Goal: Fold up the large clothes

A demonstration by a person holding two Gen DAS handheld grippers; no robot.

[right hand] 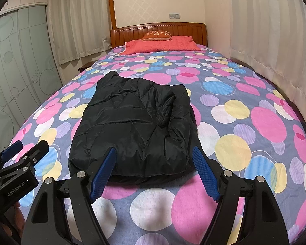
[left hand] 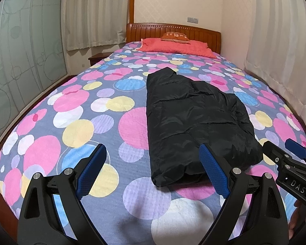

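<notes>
Black quilted jacket (right hand: 132,126) lies folded flat on the bed.

The folded black jacket (right hand: 132,126) occupies the middle of the bed (right hand: 244,153) toward the foot edge and is the only obstacle on that half. Open bedspread lies on both sides of it, out to the left and right edges. A clear strip separates it from the foot edge. Beyond it the surface is free up to the red pillow (right hand: 163,45) at the headboard (right hand: 159,29). Curtains (right hand: 275,61) border the right edge.
</notes>
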